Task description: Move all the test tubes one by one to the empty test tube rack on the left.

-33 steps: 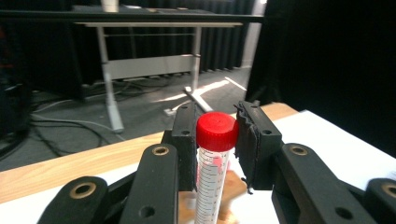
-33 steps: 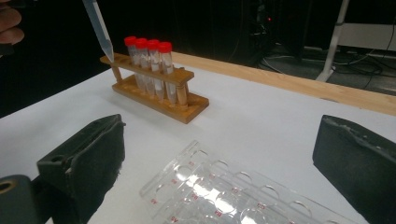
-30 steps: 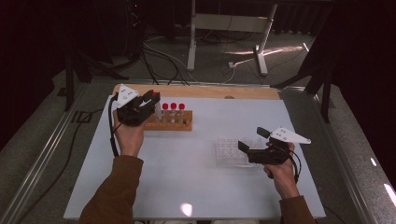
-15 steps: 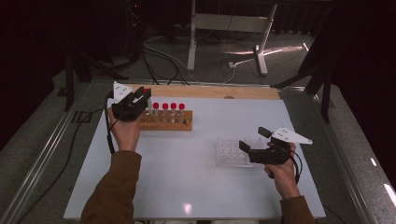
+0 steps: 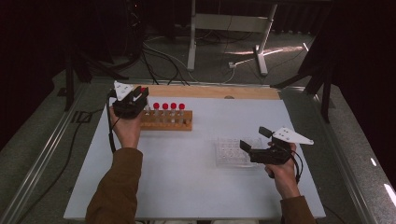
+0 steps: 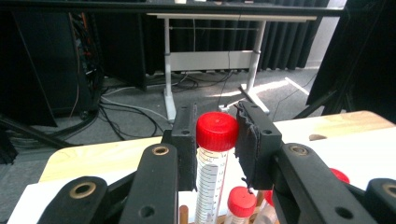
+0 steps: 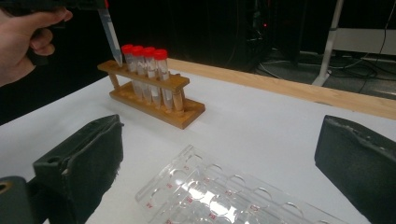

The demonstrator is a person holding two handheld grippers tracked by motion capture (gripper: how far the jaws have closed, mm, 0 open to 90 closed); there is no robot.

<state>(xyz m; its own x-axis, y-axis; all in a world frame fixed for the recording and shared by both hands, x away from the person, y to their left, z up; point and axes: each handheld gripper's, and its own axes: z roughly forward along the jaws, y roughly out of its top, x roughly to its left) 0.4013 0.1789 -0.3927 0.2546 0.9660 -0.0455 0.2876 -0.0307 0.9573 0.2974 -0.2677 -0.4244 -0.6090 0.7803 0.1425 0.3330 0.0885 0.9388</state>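
Observation:
A wooden rack (image 5: pixel 166 120) at the table's back left holds several red-capped tubes (image 5: pixel 168 106). My left gripper (image 5: pixel 140 95) is shut on another red-capped tube (image 6: pixel 216 140), its jaws clamped just under the cap. In the right gripper view this tube (image 7: pixel 109 32) hangs tilted, with its tip just above the left end of the rack (image 7: pixel 154 88). My right gripper (image 5: pixel 254 139) stands open low over the near right of the table. A clear well plate (image 5: pixel 231 151) lies under its jaws, and the plate (image 7: pixel 224 196) is untouched between them.
A wooden strip (image 5: pixel 210 92) runs along the white table's far edge. Beyond it stand a desk frame (image 5: pixel 229 23) and floor cables (image 5: pixel 159 56). A metal rail (image 5: pixel 42 158) borders the table on the left.
My left gripper has drawn back to the left and upward from over the rack, bringing one tube up out of it. The right gripper has barely moved.

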